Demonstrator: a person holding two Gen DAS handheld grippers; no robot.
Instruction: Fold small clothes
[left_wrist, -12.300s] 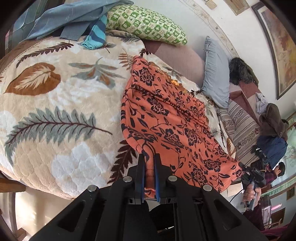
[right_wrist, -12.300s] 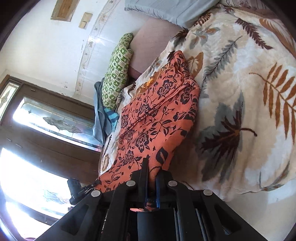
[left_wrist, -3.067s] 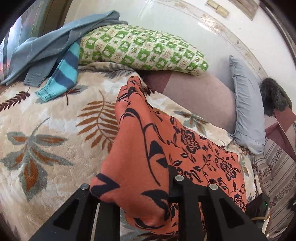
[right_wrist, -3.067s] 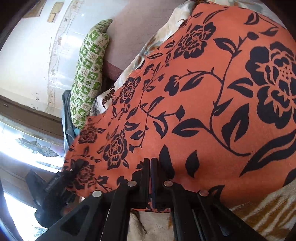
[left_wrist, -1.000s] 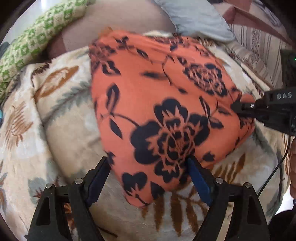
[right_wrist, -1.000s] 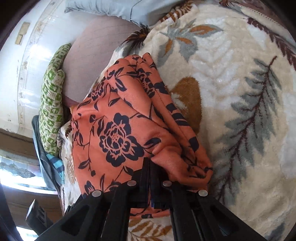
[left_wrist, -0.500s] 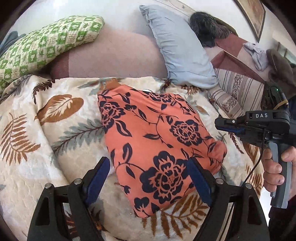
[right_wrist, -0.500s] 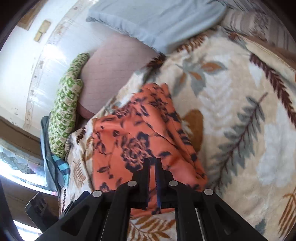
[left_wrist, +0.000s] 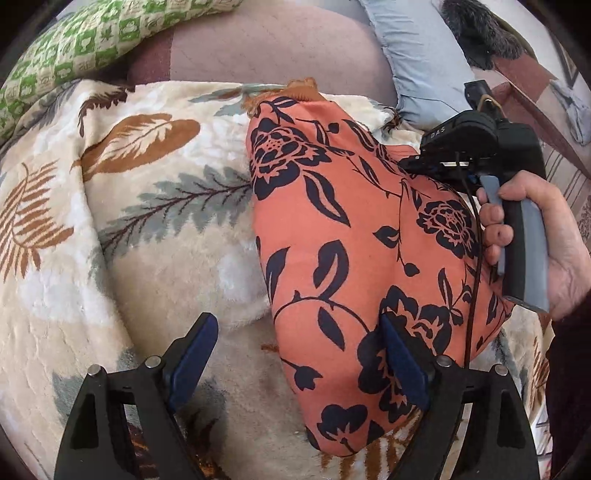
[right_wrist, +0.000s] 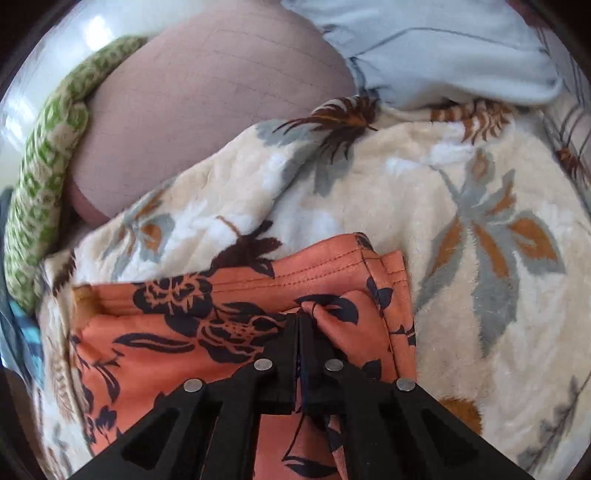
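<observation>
Right wrist: right claw (right_wrist: 299, 325) now pinches orange cloth (right_wrist: 207, 332); left claw (left_wrist: 295, 354) stays released.

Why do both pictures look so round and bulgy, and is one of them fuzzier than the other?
Both views come through fisheye lenses, so the edges curve and the corners go black. The left wrist view is sharp: the orange floral garment and leaf-print blanket look crisp. The right wrist view is smeared, most around the green pillow, with bright glare washing out the wall at upper left.

A home bedroom: leaf-patterned blanket (left_wrist: 155, 229) on a bed, pillows (left_wrist: 92, 40) behind.
</observation>
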